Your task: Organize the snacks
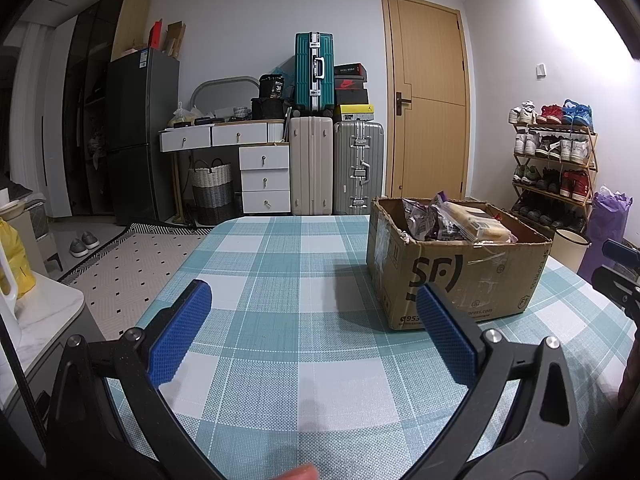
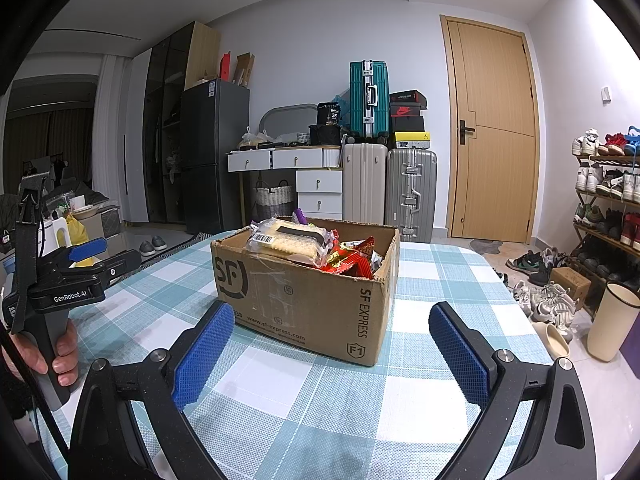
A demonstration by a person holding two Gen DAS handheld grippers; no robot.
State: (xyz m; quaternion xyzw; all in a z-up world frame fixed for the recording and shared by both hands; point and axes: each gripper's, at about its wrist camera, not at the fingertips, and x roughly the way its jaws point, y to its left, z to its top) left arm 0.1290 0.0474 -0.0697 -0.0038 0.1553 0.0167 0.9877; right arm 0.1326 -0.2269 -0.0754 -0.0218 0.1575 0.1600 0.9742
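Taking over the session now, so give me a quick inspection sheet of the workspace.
Surface: checked tablecloth, bare in front of the box.
Job's things: open cardboard box on the table, full of snack packets; a yellowish pack on top.
Clutter: nothing seen on the table besides the box.
Grippers: left gripper and right gripper both open and empty, short of the box.
Cables: nothing seen.
Surroundings: suitcases, shoe rack, closed door, fridge.

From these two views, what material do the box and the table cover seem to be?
Box: brown corrugated cardboard, matte, judging by torn frayed rims and clear tape on its printed side. Table cover: probably woven fabric or textured vinyl; a fine weave grain shows in the teal checks.
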